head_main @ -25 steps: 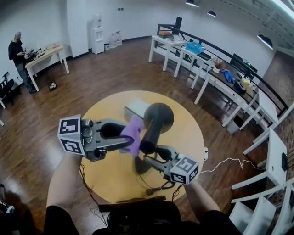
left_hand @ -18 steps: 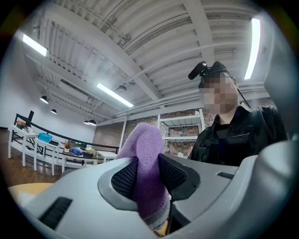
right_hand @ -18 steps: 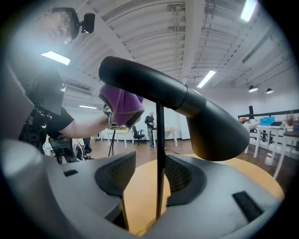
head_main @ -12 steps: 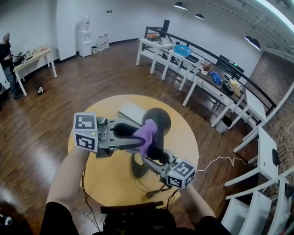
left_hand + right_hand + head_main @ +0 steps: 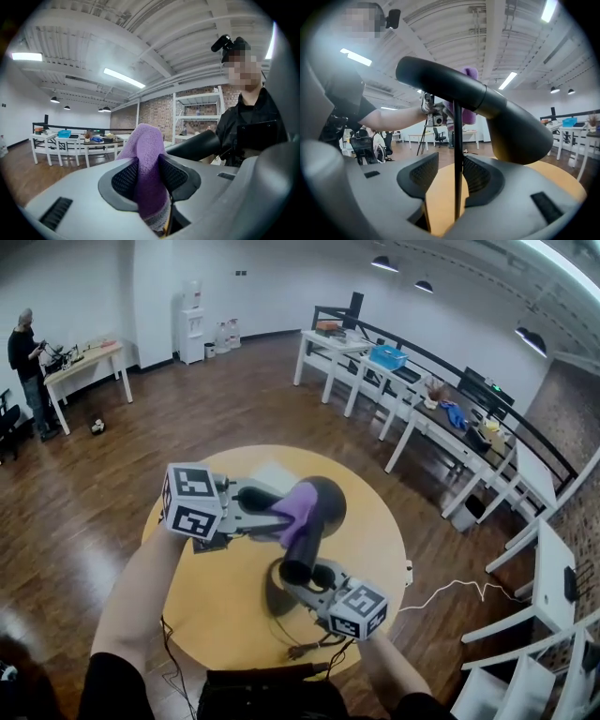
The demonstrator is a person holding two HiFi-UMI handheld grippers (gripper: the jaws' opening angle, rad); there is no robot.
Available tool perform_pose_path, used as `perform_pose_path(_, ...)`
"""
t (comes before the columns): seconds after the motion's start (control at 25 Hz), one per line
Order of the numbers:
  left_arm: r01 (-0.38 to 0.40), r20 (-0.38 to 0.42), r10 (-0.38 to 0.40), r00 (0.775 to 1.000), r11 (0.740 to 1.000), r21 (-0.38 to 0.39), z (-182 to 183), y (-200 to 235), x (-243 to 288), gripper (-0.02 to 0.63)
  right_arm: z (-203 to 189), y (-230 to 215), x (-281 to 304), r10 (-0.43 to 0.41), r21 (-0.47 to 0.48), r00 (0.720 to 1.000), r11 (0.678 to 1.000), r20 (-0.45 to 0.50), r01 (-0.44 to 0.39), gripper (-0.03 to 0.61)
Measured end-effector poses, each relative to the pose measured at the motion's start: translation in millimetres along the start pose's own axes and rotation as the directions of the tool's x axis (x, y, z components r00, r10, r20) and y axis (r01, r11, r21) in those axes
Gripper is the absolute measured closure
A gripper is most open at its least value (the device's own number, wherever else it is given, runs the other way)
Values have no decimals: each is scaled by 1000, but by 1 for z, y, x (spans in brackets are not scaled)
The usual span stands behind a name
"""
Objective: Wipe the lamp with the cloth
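Observation:
A black desk lamp stands on the round wooden table (image 5: 380,521); its long head (image 5: 314,532) tilts over its base (image 5: 275,594). My left gripper (image 5: 281,512) is shut on a purple cloth (image 5: 300,502) that lies against the upper part of the lamp head. In the left gripper view the cloth (image 5: 147,150) bulges out between the pads of the left gripper (image 5: 150,177), with the lamp head (image 5: 197,143) just behind. My right gripper (image 5: 305,582) is low at the lamp. Its jaws (image 5: 451,176) are closing around the thin stem (image 5: 458,140), with a gap still showing at the left pad.
A pale flat box (image 5: 272,472) lies on the table behind the lamp. A dark cable (image 5: 302,649) runs off the near edge and a white cable (image 5: 450,585) lies on the wooden floor. White tables (image 5: 412,381) line the right side; a person (image 5: 23,348) stands far left.
The left gripper has carried the cloth rightwards along the lamp head, closer to its wide end. The right gripper has stayed at the stem.

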State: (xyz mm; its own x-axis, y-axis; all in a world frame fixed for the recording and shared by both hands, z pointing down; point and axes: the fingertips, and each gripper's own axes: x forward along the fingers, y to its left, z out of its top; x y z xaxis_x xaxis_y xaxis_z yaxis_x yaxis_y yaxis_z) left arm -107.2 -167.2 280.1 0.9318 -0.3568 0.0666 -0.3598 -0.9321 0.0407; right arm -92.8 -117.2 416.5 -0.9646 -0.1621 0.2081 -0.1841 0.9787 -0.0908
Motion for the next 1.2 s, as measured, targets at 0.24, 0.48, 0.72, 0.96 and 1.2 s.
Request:
perform_pose_path(0.24, -25, -9, 25, 1000, 1000, -4, -5, 15, -9, 493, 6, 11, 14, -9, -12, 1000, 1000, 3, 9, 410)
perform_pose_path(0.48, -5, -106, 15, 994, 996, 91, -21, 36, 6, 492, 1, 9, 14, -112, -1, 994, 994, -1, 112, 410)
perform_pose_path(0.72, 78, -175, -65, 982, 995, 70, -26, 69, 19, 493, 0, 0, 16, -210, 53, 978, 976, 7, 209, 410)
perform_pose_path(0.96, 38, -245, -10, 969, 993, 110, -42, 105, 28, 492, -6, -2, 18, -267, 57, 963, 962, -15, 268, 410)
perform_pose_path(1.2, -16, -206, 41, 978, 992, 123, -49, 122, 26, 492, -10, -12, 10, -316, 89, 949, 945, -11, 316, 410)
